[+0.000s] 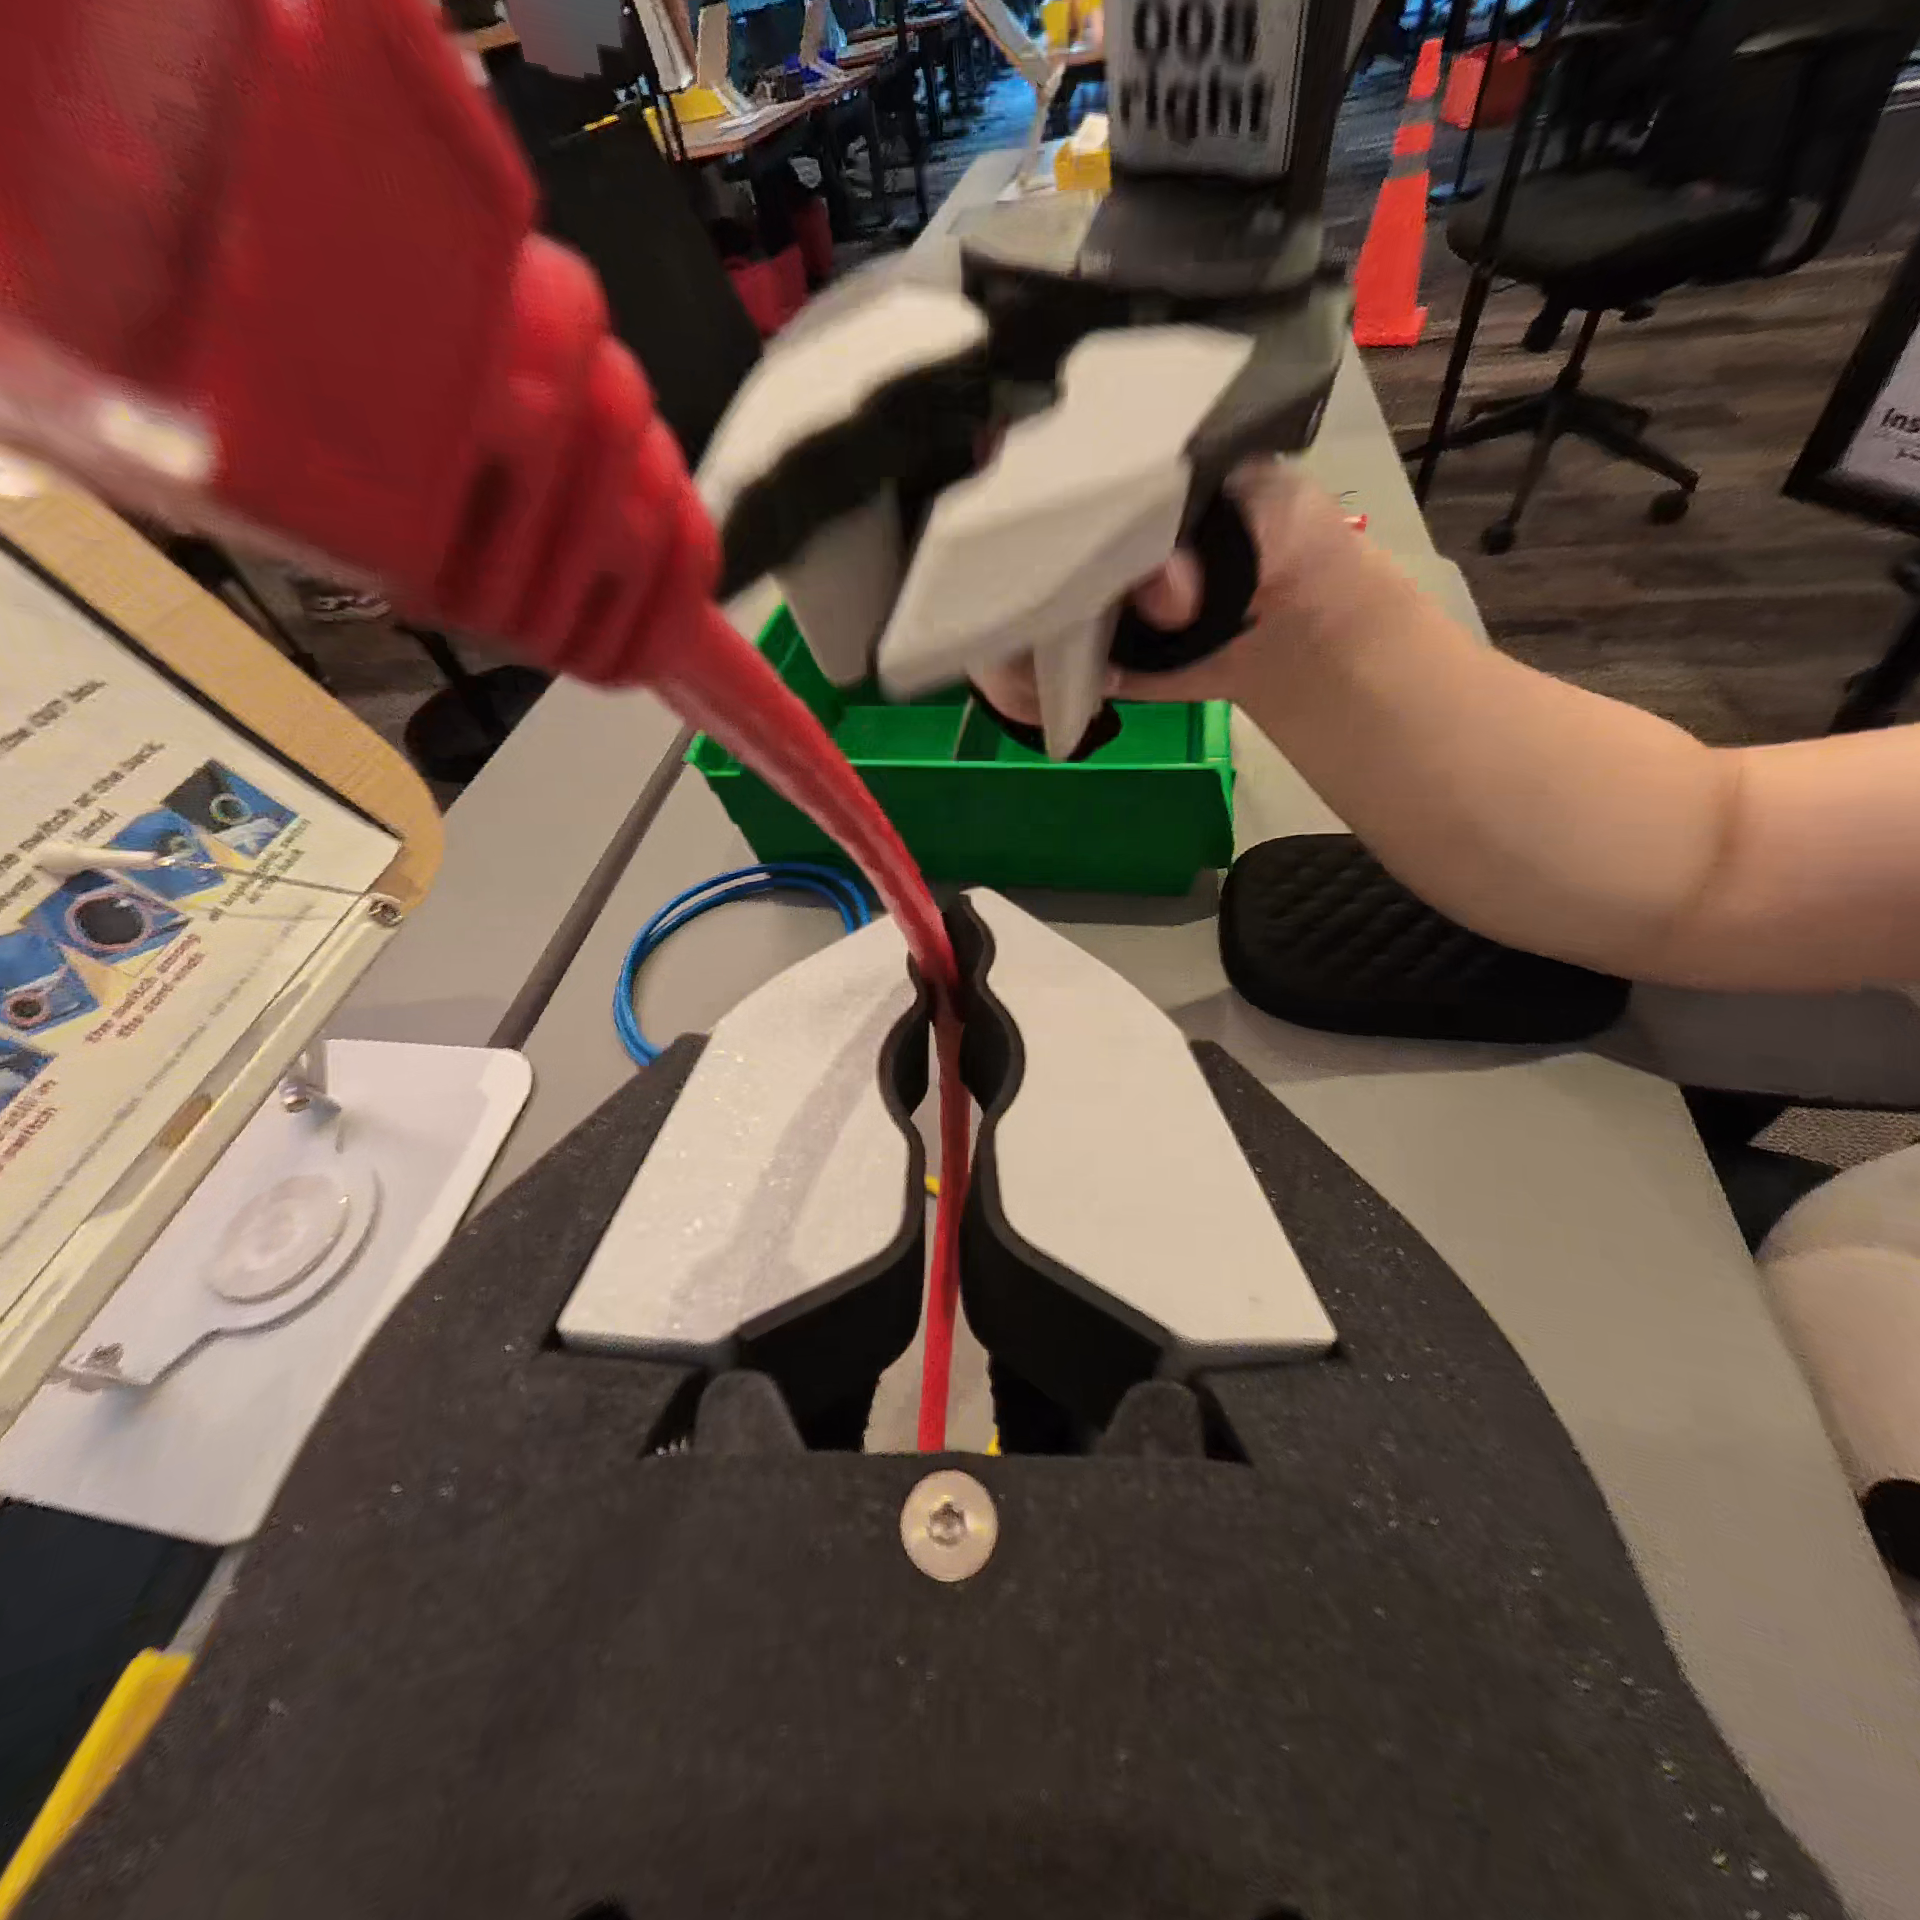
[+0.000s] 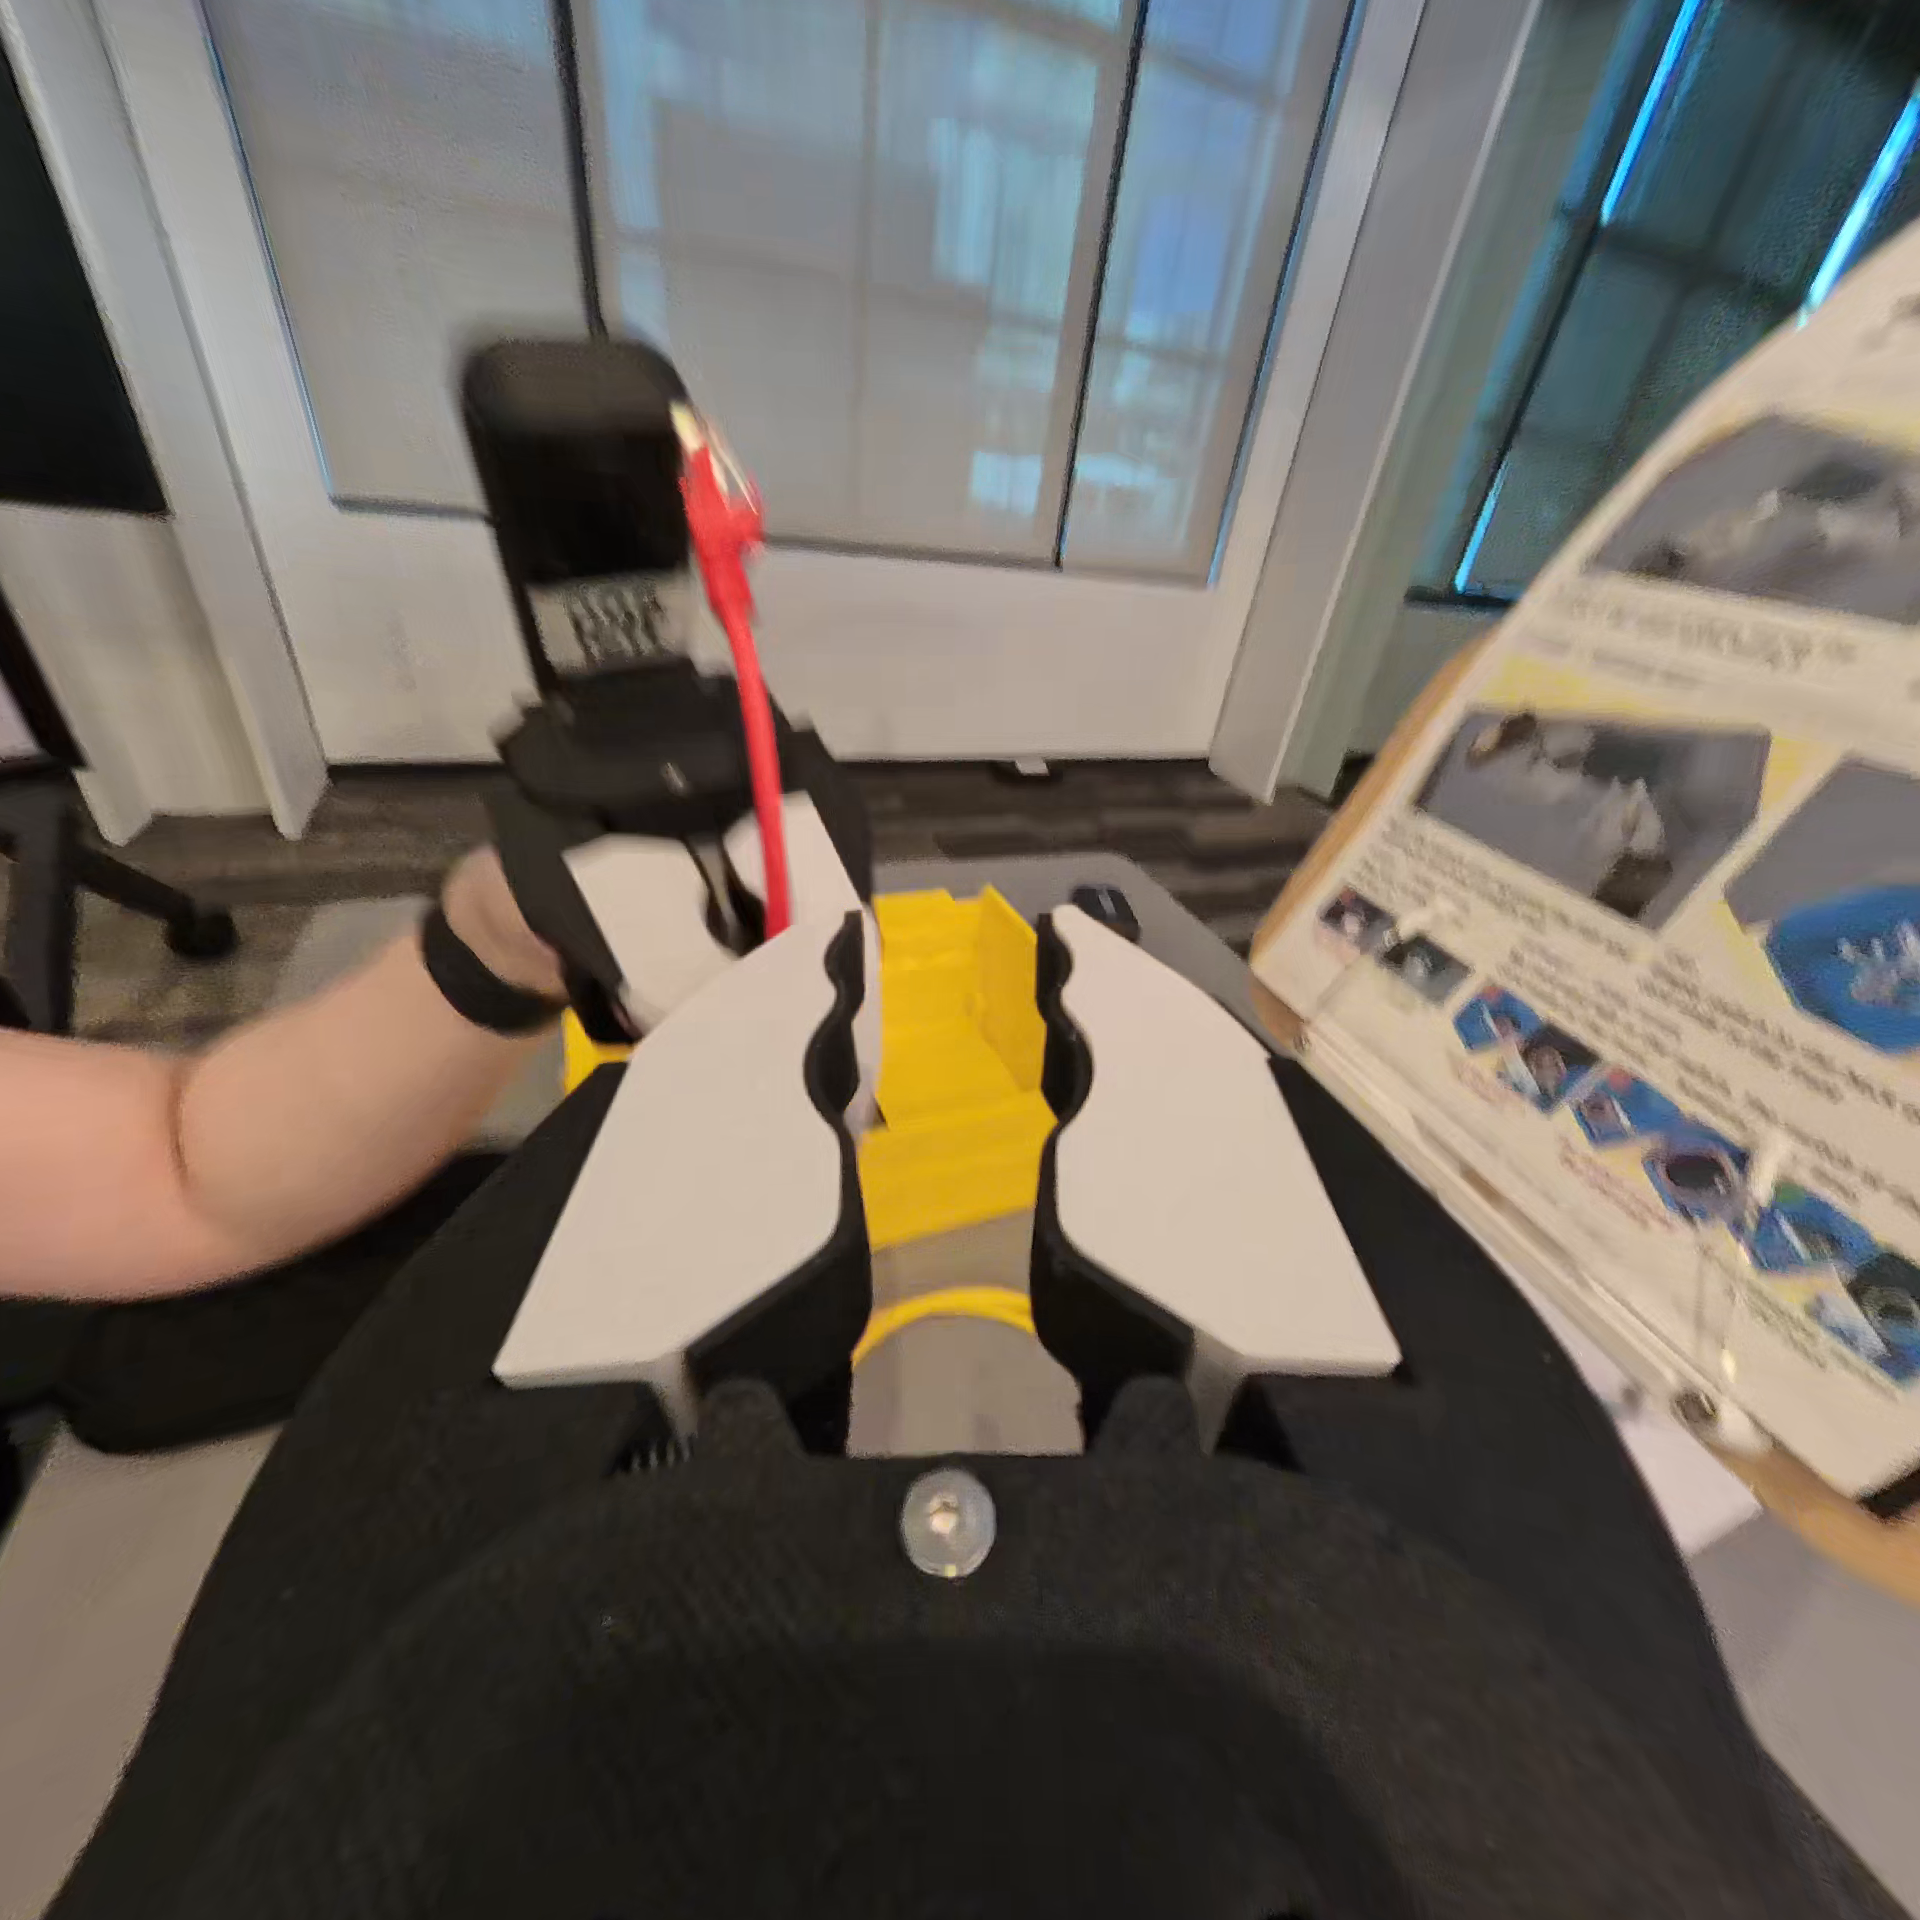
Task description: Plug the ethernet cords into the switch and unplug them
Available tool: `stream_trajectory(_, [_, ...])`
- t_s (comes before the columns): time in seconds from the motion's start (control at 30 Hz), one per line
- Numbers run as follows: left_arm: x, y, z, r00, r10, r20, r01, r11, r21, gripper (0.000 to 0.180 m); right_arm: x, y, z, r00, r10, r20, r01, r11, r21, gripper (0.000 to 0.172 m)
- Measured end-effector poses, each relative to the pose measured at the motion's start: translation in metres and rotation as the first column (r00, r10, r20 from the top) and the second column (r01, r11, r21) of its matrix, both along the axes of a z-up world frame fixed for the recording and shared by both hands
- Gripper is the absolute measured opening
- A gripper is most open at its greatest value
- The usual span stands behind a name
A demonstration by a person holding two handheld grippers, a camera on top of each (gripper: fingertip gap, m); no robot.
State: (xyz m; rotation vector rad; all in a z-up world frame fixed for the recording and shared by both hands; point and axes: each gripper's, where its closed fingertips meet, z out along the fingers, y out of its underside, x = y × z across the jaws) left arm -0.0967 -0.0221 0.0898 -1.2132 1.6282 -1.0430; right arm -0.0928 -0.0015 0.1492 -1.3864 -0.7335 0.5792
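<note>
My left gripper (image 1: 948, 997) is shut on a red ethernet cord (image 1: 940, 1195). The cord runs up between the pads, and its red plug end (image 1: 343, 343) looms large and blurred at the upper left, close to the camera. In the right wrist view the same cord (image 2: 758, 748) stands up out of the left gripper (image 2: 727, 914), its plug (image 2: 715, 488) at the top. My right gripper (image 2: 951, 966) is open with nothing between its fingers; it hangs over a yellow bin (image 2: 956, 1049). It also shows in the left wrist view (image 1: 966, 665), above a green bin (image 1: 997, 810). No switch is in view.
A coiled blue cord (image 1: 717, 935) lies on the grey table (image 1: 1455, 1195) beside the green bin. A black padded rest (image 1: 1403, 935) lies under the person's forearm. An instruction board on a stand (image 1: 156, 883) is at the left; it shows at the right in the right wrist view (image 2: 1662, 935).
</note>
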Motion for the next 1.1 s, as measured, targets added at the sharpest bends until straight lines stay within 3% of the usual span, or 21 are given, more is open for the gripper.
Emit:
stream_trajectory(0.1, [0.008,-0.004,-0.005,1.0,-0.008,-0.005,0.008,1.0,0.001,0.0,-0.021,-0.013,0.014,0.996,0.084,-0.016,-0.084,0.996,0.003,0.035])
stream_trajectory(0.3, [0.015,-0.01,-0.022,0.996,-0.044,-0.075,0.044,0.999,0.009,0.0,-0.04,-0.003,-0.02,0.99,0.106,0.099,-0.1,0.993,-0.062,0.038])
stream_trajectory(0.33, [0.016,-0.011,-0.025,0.995,-0.048,-0.086,0.049,0.999,0.01,0.0,-0.04,-0.001,-0.026,0.988,0.11,0.108,-0.101,0.991,-0.087,0.036])
stream_trajectory(0.4, [0.018,-0.01,-0.03,0.994,-0.042,-0.105,0.044,0.999,0.017,0.0,-0.042,-0.008,-0.032,0.976,0.189,0.112,-0.176,0.978,-0.114,0.006])
stream_trajectory(0.47, [0.021,-0.01,-0.031,0.995,-0.047,-0.093,0.047,0.999,0.008,0.001,-0.037,-0.006,-0.033,0.978,0.172,0.117,-0.161,0.982,-0.096,0.006])
stream_trajectory(0.57, [0.017,-0.003,-0.03,0.995,-0.025,-0.094,0.024,1.0,-0.007,0.05,-0.017,0.005,-0.035,0.978,0.03,0.208,-0.025,0.999,-0.023,0.005])
stream_trajectory(0.63, [0.005,0.01,-0.028,0.993,0.015,-0.117,-0.017,1.0,-0.021,0.065,-0.001,0.01,-0.04,0.947,-0.07,0.314,0.06,0.997,0.04,0.005])
stream_trajectory(0.7, [-0.009,0.022,-0.016,0.996,0.049,-0.081,-0.053,0.997,-0.049,0.062,0.012,0.013,-0.048,0.887,-0.159,0.434,0.126,0.987,0.104,0.005])
stream_trajectory(0.83, [-0.026,0.029,0.034,0.982,0.064,0.176,-0.014,0.962,-0.272,0.036,0.024,0.02,-0.054,0.745,-0.339,0.575,0.196,0.934,0.297,0.006])
stream_trajectory(0.9, [-0.029,0.038,0.032,0.983,0.104,0.154,-0.046,0.939,-0.341,0.032,0.021,0.021,-0.054,0.707,-0.378,0.598,0.19,0.916,0.355,0.006])
stream_trajectory(1.0, [-0.029,0.049,0.013,0.99,0.124,0.065,-0.095,0.934,-0.343,0.035,0.014,0.021,-0.058,0.68,-0.382,0.626,0.164,0.911,0.377,0.006])
stream_trajectory(1.1, [-0.03,0.046,0.018,0.99,0.085,0.11,-0.038,0.928,-0.371,0.029,0.012,0.02,-0.062,0.661,-0.374,0.651,0.14,0.913,0.382,0.006])
